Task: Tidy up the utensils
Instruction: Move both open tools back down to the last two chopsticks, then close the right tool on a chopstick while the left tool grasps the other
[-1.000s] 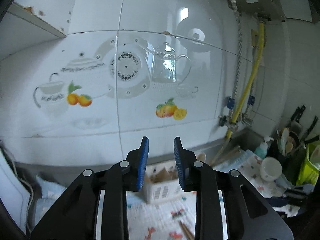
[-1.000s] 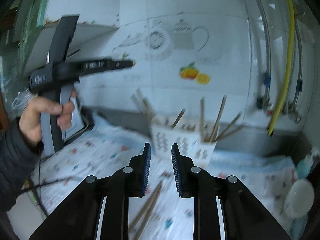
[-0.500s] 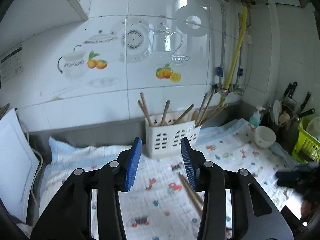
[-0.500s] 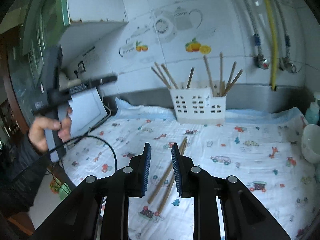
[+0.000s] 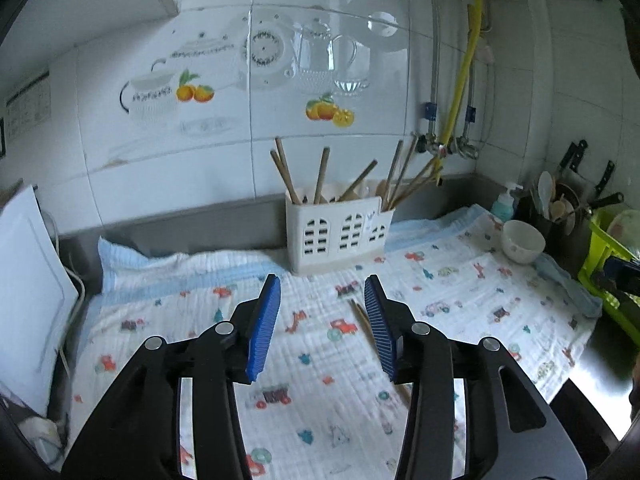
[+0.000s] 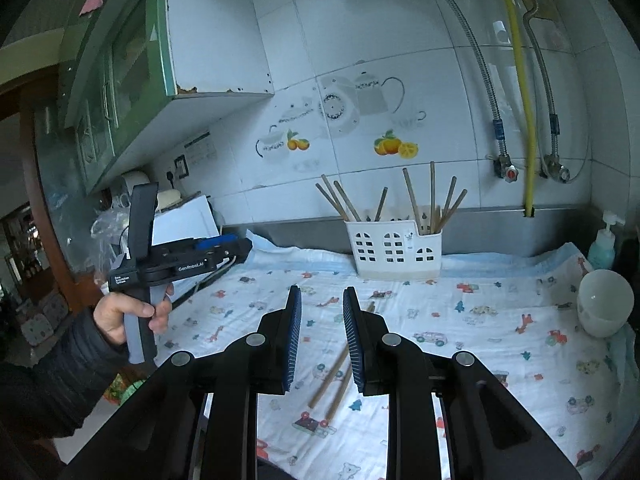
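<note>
A white slotted chopstick holder (image 5: 340, 236) (image 6: 394, 250) stands against the tiled wall with several wooden chopsticks upright in it. Two loose chopsticks (image 5: 362, 318) (image 6: 332, 372) lie on the patterned cloth (image 5: 460, 292) in front of it. My left gripper (image 5: 322, 280) hovers over the cloth short of the holder; its jaws are opening and nothing is between them. In the right wrist view a hand holds that left gripper (image 6: 236, 246) out at the left. My right gripper (image 6: 322, 289) hangs above the loose chopsticks with a narrow gap between its pads, gripping nothing.
A white bowl (image 5: 522, 240) (image 6: 604, 304) and a soap bottle (image 6: 602, 246) sit at the right end of the counter, beside a green rack (image 5: 604, 256) and a utensil pot. A white board (image 5: 28, 288) and cables stand at the left. A green wall cupboard (image 6: 140, 60) hangs above.
Both views have tipped down from the wall to the counter. The left jaws have widened. The right view has pulled back, so the holder looks smaller and farther.
</note>
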